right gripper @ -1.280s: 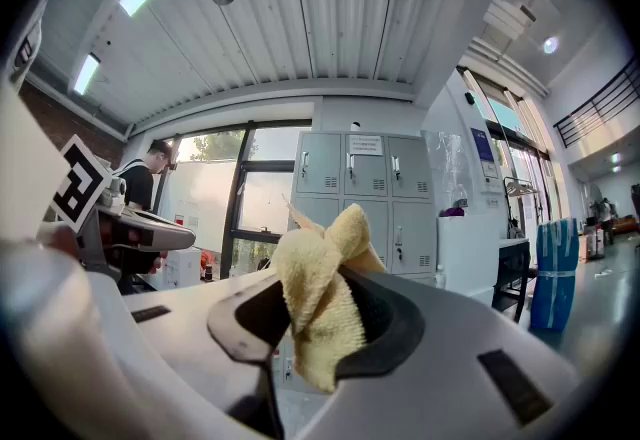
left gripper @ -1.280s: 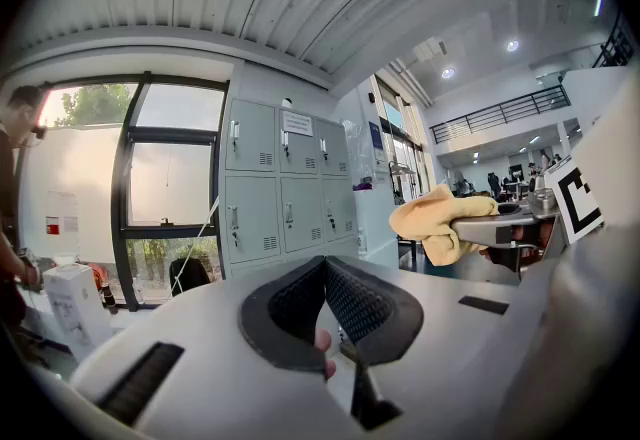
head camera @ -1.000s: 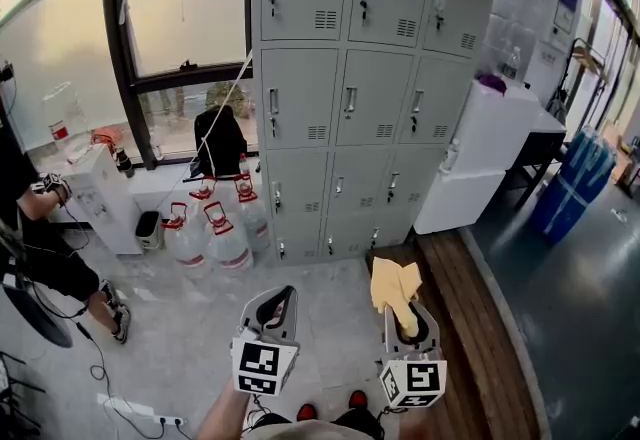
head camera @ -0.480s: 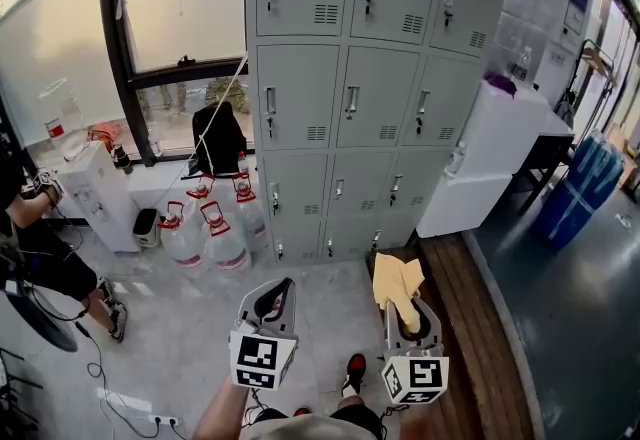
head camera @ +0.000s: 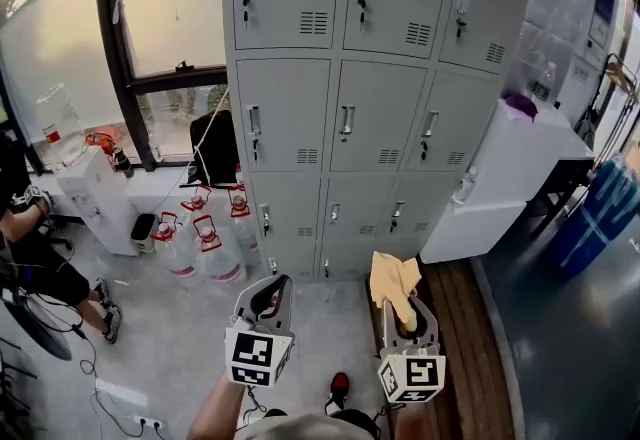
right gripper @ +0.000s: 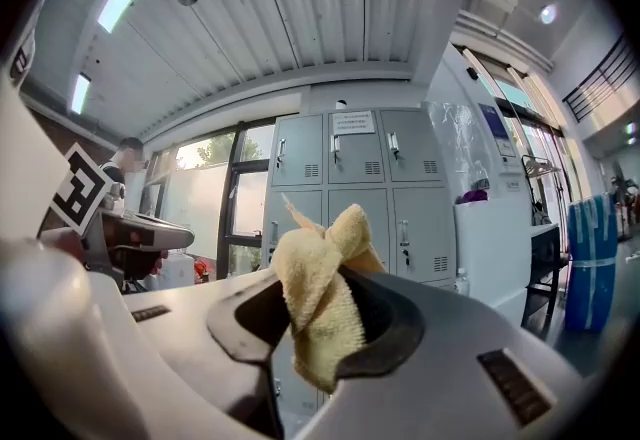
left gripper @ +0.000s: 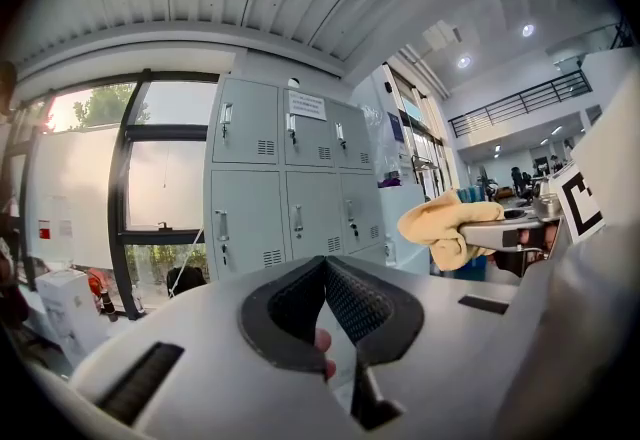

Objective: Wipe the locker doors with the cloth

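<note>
- Head view: the person is facing the grey lockers (head camera: 340,118) from well back. The right gripper (head camera: 404,312) is carrying the yellow cloth (head camera: 392,280), and the left gripper (head camera: 276,286) is hovering beside it. Nothing is touching a door, so the wiping looks not yet begun.
- Left gripper view: the jaws are meeting at their tips with nothing between them.
- Right gripper view: the jaws are clenching the cloth (right gripper: 318,300), which is bunching above them. The doors are lying well beyond, so all the wiping seems left to do.
</note>
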`<state>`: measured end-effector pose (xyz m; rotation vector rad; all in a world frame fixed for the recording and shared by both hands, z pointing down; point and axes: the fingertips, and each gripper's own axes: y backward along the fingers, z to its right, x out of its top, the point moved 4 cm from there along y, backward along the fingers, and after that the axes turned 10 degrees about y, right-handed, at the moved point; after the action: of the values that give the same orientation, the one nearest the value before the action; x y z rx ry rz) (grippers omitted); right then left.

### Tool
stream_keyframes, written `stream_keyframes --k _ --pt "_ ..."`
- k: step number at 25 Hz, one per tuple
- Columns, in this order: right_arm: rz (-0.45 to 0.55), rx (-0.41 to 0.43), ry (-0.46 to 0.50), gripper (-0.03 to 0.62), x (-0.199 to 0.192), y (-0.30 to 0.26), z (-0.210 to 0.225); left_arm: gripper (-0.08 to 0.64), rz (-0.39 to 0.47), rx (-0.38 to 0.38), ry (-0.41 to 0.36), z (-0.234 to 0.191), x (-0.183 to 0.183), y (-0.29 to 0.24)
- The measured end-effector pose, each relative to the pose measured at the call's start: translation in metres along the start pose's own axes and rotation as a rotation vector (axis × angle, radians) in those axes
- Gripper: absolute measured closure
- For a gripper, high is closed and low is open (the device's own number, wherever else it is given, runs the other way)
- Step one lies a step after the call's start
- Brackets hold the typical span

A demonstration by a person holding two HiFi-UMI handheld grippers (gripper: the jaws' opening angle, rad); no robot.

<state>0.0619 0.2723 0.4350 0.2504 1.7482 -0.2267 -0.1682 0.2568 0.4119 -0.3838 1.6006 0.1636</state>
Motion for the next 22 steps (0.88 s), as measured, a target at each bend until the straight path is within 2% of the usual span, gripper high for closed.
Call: stream_keyframes --k 10,22 --pt "0.035 0.097 -0.008 0.473 -0.007 -0.098 0.077 0.537 0.019 0.091 0.006 0.013 0.027 -0.106" --pt "0.090 0.180 -0.013 0.472 -0.012 -0.180 0.129 0.537 0.039 0.181 0.003 0.010 0.043 -0.187"
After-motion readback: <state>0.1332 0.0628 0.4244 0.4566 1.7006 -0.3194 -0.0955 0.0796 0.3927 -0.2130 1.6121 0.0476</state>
